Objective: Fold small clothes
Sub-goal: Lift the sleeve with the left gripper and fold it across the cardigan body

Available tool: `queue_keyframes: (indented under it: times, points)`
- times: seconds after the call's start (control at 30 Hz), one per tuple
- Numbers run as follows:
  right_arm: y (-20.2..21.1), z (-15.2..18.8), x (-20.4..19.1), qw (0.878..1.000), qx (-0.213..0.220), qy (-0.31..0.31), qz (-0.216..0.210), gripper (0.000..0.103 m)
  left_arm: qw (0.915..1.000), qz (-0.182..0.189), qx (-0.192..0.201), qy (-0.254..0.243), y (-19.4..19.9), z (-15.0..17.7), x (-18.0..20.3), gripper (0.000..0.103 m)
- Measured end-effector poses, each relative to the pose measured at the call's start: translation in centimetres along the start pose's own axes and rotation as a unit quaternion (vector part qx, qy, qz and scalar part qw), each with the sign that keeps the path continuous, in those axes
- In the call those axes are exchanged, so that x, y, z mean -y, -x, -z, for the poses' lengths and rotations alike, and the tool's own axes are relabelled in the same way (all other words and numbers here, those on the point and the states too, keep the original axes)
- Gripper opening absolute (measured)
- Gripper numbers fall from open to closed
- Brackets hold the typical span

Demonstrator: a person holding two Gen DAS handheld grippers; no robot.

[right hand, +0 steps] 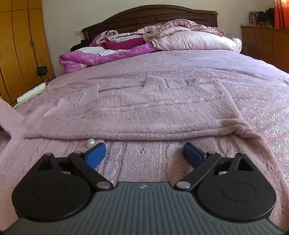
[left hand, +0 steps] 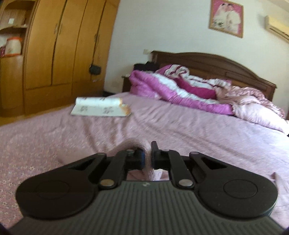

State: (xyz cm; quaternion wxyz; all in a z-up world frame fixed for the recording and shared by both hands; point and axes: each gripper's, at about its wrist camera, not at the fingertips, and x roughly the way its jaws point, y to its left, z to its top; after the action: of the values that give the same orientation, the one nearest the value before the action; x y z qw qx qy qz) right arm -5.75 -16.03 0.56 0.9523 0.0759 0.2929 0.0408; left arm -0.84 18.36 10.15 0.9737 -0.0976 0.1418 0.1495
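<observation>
Bed [right hand: 252, 68] — pink sweater [right hand: 137, 106], rumpled quilt [right hand: 101, 56], pillow [right hand: 195, 42]

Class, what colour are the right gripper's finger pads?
Blue pads, clearest in the right wrist view.

You're in a home bedroom, bed [right hand: 180, 59] under a pink spread, dark headboard [right hand: 150, 16] at twelve o'clock, crumpled quilt [left hand: 162, 88] and pillow [right hand: 195, 41], wardrobe [left hand: 59, 45] at ten o'clock, framed picture [left hand: 226, 18] on the wall.
</observation>
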Motion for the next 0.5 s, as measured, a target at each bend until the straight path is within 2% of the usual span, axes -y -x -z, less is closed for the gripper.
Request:
queue_keyframes:
  times: [0.27, 0.5]
  points:
    - [1.8, -2.3, 1.0, 0.999, 0.005, -0.038, -0.005, 0.097, 0.997, 0.064, 0.014, -0.041, 1.9, 0.4, 5.1, 0.009]
    - [3.4, -3.2, 1.7, 0.998, 0.023, -0.057, -0.014, 0.096, 0.9906, 0.115, -0.018, -0.072, 1.9, 3.0, 10.0, 0.009]
